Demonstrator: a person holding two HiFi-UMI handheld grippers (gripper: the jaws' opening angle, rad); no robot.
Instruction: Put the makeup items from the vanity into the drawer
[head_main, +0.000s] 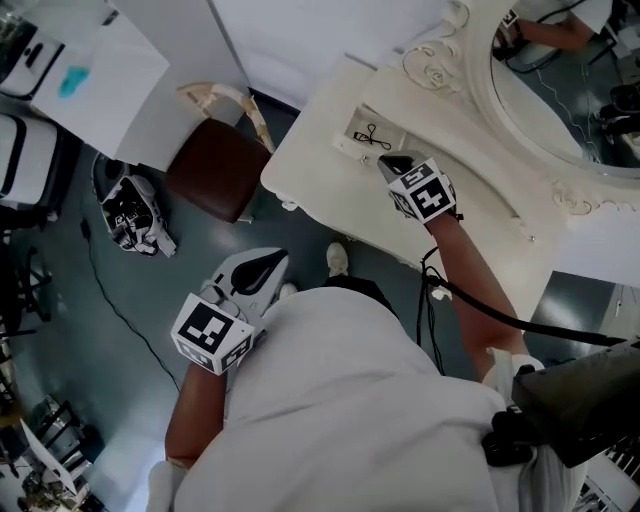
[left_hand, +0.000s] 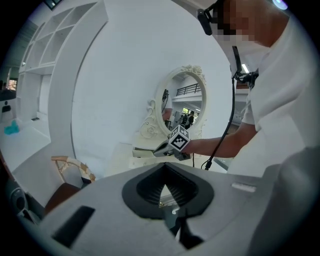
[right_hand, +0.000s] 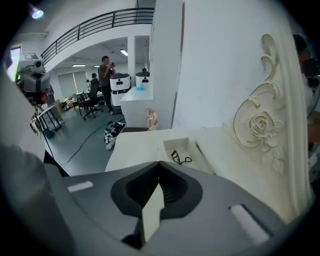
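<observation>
The white vanity fills the upper right of the head view. Its small drawer stands open, and a black eyelash curler lies inside. My right gripper hovers over the vanity top just behind the drawer and points at it. In the right gripper view the drawer and the curler lie straight ahead. The right gripper has its jaws a narrow slit apart and holds nothing. My left gripper hangs low by my side over the floor. In its own view the left gripper is shut and empty.
An oval mirror in a carved frame stands at the back of the vanity. A brown stool sits to the vanity's left, with a patterned bag on the floor beyond it. A white table is at the upper left. Cables trail across the floor.
</observation>
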